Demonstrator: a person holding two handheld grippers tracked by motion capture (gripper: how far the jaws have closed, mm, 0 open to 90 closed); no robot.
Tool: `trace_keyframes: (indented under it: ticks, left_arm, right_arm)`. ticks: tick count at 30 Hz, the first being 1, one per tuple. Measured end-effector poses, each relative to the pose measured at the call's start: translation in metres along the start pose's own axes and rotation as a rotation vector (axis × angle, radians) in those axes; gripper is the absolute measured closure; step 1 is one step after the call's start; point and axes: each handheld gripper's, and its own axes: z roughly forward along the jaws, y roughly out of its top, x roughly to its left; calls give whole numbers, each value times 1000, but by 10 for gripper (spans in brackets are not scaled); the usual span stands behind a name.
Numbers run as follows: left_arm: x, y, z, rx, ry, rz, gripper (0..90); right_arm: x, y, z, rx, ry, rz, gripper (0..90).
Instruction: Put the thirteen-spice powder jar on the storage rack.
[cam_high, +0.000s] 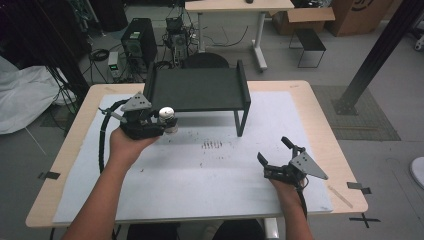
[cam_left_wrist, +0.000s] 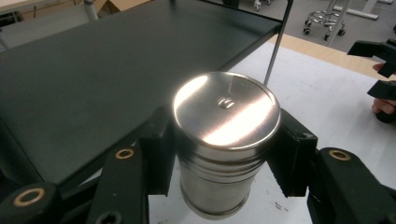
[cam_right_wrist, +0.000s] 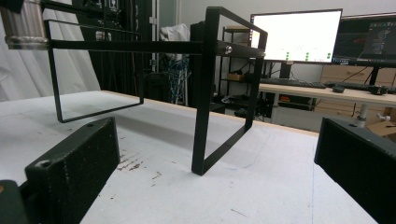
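The left gripper (cam_left_wrist: 224, 158) is clamping its black jaws on either side of a round, shiny steel canister with a flat lid (cam_left_wrist: 223, 140), holding it upright in the air just beside the near left edge of the black metal shelf rack (cam_high: 200, 90), so the pick-up looks done. What appears to be left is setting the canister on the rack's flat top. The right gripper (cam_high: 274, 155) is resting near the white table mat (cam_high: 200, 185), its jaws spread wide and gripping nothing.

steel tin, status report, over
Left claw shut on steel tin, clear of the table. Right claw open, empty. Black shelf beside the tin.
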Motion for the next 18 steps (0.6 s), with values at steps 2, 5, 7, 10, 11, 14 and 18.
trace_keyframes:
  ticks: [2,5,7,10,11,14,18]
  left_arm:
    - [2,5,0,-3,5,4,492]
    - [4,11,1,-8,7,0,492]
    - [5,13,1,-10,8,-1,492]
    - [7,18,3,-9,11,-4,492]
    - [7,18,3,-9,11,-4,492]
    - [9,22,4,-11,13,-10,492]
    - [10,24,4,-17,13,-12,492]
  right_arm:
    - [0,0,0,0,0,1,0]
    - [0,0,0,0,0,2,0]
    - [0,0,0,-1,0,1,0]
    - [0,0,0,-1,0,2,0]
    - [0,0,0,-1,0,2,0]
    - [0,0,0,-2,-1,1,0]
    - [0,0,0,-2,0,2,0]
